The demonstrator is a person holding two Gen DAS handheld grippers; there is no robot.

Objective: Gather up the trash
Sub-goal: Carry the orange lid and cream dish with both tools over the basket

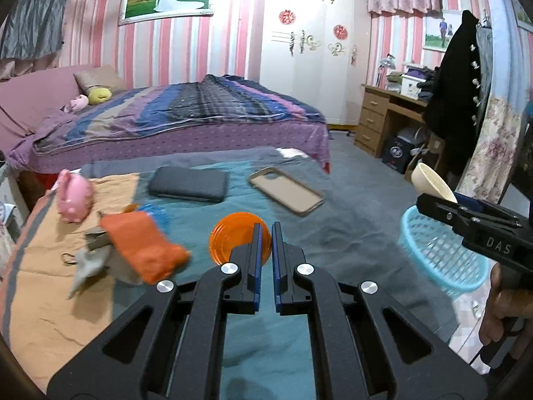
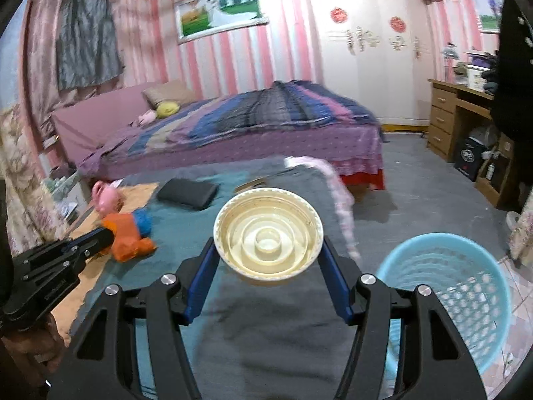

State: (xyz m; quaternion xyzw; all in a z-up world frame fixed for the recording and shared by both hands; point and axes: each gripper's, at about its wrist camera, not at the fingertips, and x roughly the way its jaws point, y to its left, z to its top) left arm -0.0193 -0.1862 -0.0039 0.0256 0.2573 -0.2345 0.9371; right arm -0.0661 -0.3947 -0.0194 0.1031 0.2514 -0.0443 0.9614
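The left gripper has its fingers drawn almost together, with only a thin slit between the blue pads. An orange lid sits just behind the left finger, its right edge hidden by that finger; whether the pads pinch its rim or it lies on the teal blanket beyond them cannot be told.

Left of these fingers lie an orange bag, a scrap of blue plastic just behind it, some grey crumpled paper and a pink pig toy. Ahead of the fingertips rest a dark pouch and, to its right, a beige phone case. Well beyond them stands the bed.

The right gripper stands partly spread, its fingers pressed against either side of a cream bowl-shaped lid, which is held up off the blanket with its ribbed hollow facing the camera. To the right of these fingers and lower down stands a light blue mesh basket, on the floor beside the blanket's edge. In the left wrist view the same basket shows under the right gripper, with the cream lid held above its far rim. A pale pink strip trails over the blanket just beyond the right finger.
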